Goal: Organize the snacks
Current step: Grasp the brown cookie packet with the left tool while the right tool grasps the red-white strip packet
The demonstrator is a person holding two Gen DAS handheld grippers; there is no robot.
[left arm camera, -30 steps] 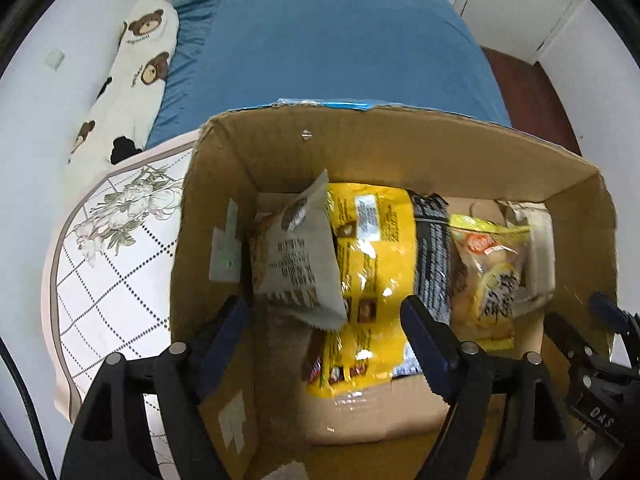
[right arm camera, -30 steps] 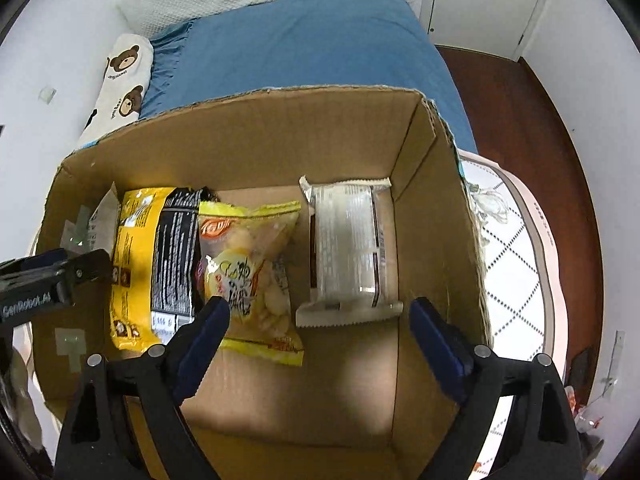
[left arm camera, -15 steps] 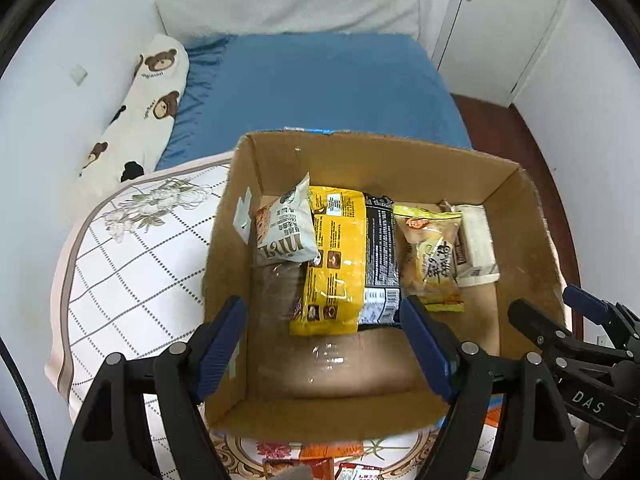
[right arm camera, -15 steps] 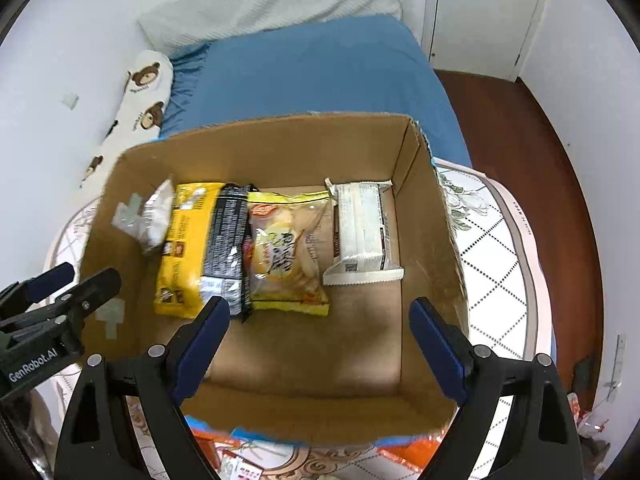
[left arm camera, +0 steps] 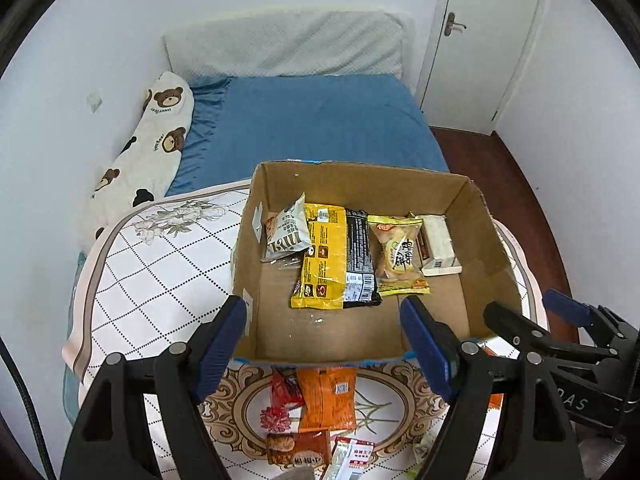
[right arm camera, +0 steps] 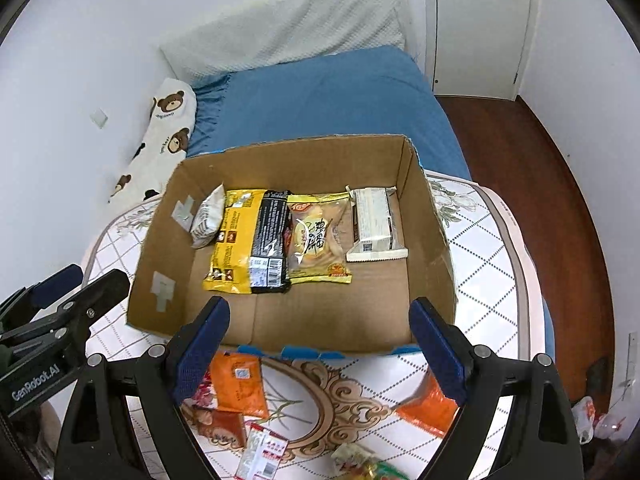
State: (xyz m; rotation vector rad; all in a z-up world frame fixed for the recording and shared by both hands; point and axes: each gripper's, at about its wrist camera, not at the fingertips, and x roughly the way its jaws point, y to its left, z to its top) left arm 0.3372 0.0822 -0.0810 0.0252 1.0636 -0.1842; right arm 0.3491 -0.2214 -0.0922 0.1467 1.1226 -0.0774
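An open cardboard box (left arm camera: 488,240) (right arm camera: 432,248) stands on a patterned table. Inside lie a grey pouch (left arm camera: 286,236) (right arm camera: 208,220), a yellow-black pack (left arm camera: 334,264) (right arm camera: 250,252), a yellow pastry bag (left arm camera: 398,258) (right arm camera: 318,240) and a white bar (left arm camera: 438,246) (right arm camera: 374,226). Loose snacks lie in front of the box: an orange packet (left arm camera: 328,400) (right arm camera: 238,384), a red packet (left arm camera: 286,390), a brown packet (left arm camera: 298,448) (right arm camera: 220,426), another orange packet (right arm camera: 430,404). My left gripper (left arm camera: 324,344) and right gripper (right arm camera: 320,344) are open and empty, above the box's near edge.
A bed with a blue sheet (left arm camera: 320,120) (right arm camera: 328,100), a bear-print pillow (left arm camera: 148,144) and a white headboard cushion (left arm camera: 288,44) lies behind the table. A white door (right arm camera: 476,24) and dark wood floor (right arm camera: 540,184) are at the right. The tablecloth (left arm camera: 160,264) shows at the left.
Both grippers have pulled back and up from inside the box. The whole box and the loose snacks in front of it have come into view. The grey pouch stays in the box.
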